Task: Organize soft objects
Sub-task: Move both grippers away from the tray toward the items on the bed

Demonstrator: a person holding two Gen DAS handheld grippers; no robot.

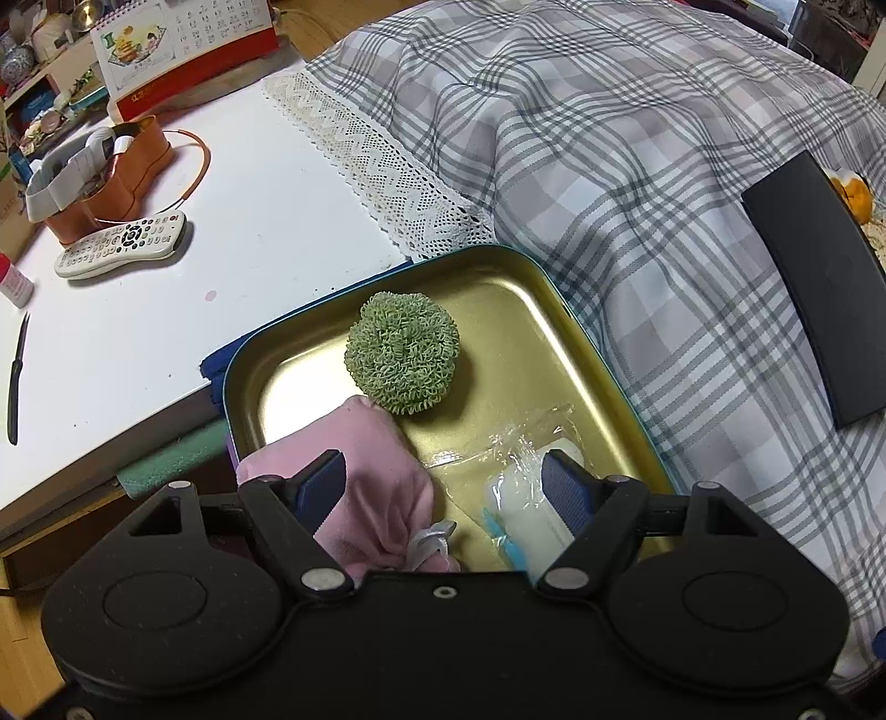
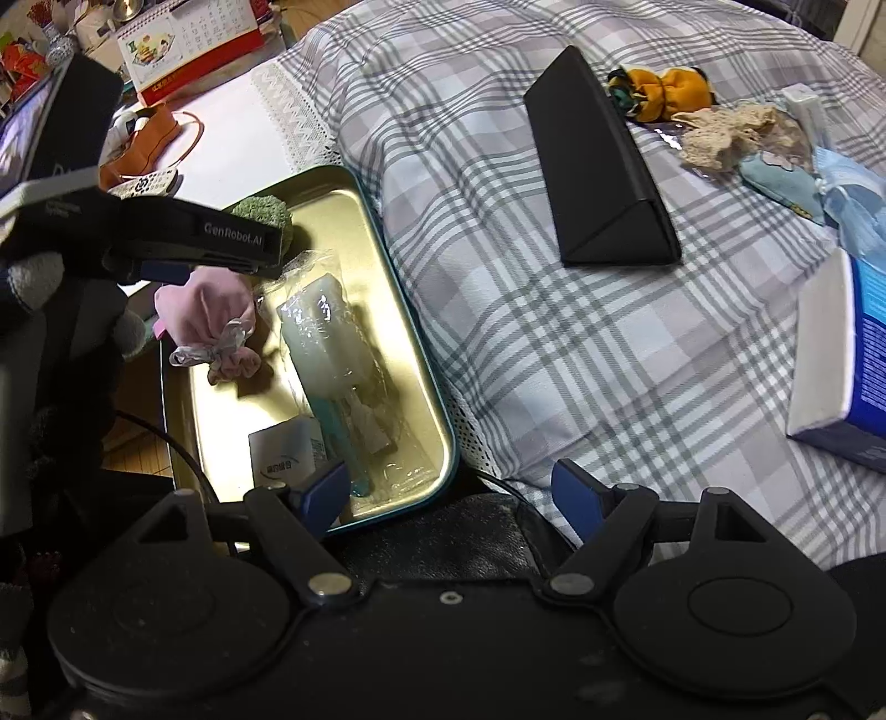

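A teal-rimmed gold tin tray [image 1: 559,310] [image 2: 432,387] holds a green scrubber ball [image 1: 401,351] [image 2: 266,213], a pink drawstring pouch [image 1: 376,487] [image 2: 216,299] and a wrapped white sponge brush [image 1: 531,498] [image 2: 326,332]. My left gripper [image 1: 443,487] is open over the tray's near end; the pouch lies between its fingers, against the left one, and the brush by the right one. My right gripper [image 2: 459,493] is open and empty at the tray's near corner. An orange pouch [image 2: 659,88], cream lace [image 2: 725,135] and a blue pouch [image 2: 781,177] lie on the plaid cloth [image 2: 554,304].
A black triangular case [image 2: 598,166] [image 1: 819,288] lies on the plaid cloth. A blue-white box [image 2: 841,365] stands at right. The white table [image 1: 194,277] holds a remote [image 1: 122,243], an orange tin [image 1: 111,177], a calendar [image 1: 183,50] and a pen [image 1: 16,376].
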